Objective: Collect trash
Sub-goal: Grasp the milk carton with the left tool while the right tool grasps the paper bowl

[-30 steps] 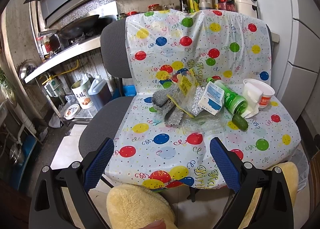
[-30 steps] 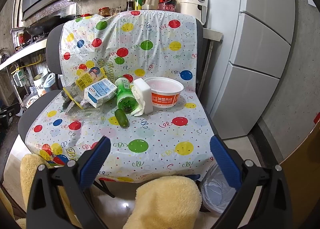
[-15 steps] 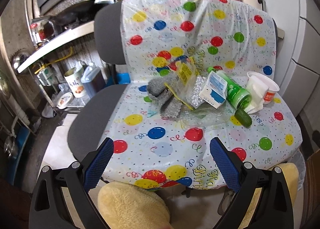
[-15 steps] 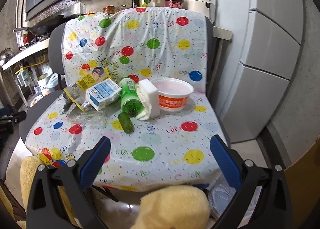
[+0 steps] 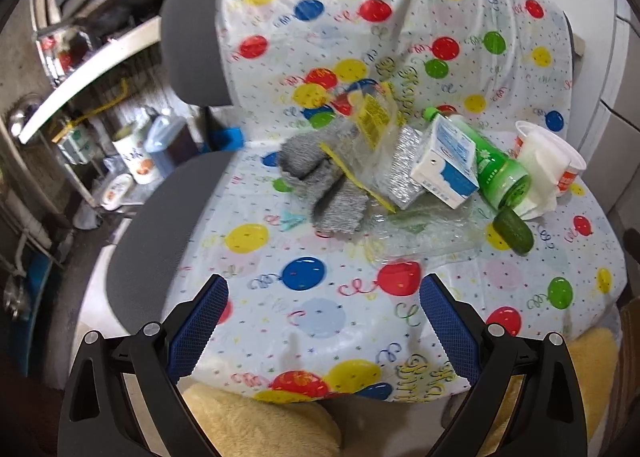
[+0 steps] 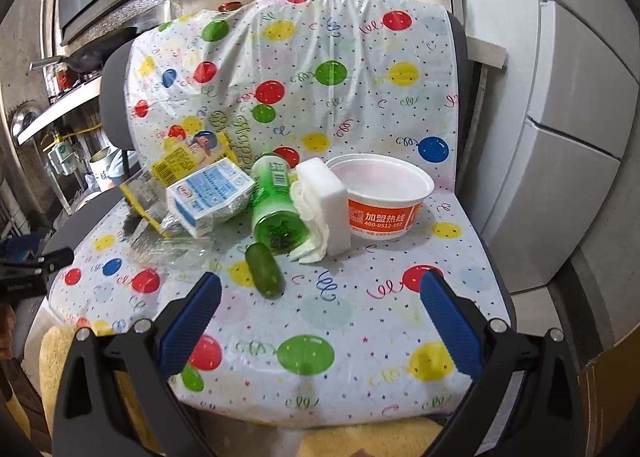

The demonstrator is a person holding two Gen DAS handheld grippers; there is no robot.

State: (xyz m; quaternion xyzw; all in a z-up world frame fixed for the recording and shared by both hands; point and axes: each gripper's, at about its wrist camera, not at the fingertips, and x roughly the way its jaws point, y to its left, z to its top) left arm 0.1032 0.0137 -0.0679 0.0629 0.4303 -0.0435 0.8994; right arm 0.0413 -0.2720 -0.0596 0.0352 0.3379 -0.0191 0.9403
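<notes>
Green and hard, the bottle (image 6: 276,201) lies beside the carton (image 6: 210,197) on the chair; light, likely slippery, best gripped mid-body. My right hand-held gripper (image 6: 320,321) and left hand-held gripper (image 5: 324,325) gape wide, empty.

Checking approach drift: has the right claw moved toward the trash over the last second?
Yes. The right claw has moved forward toward the chair; the paper bowl looks bigger and nearer now.
</notes>
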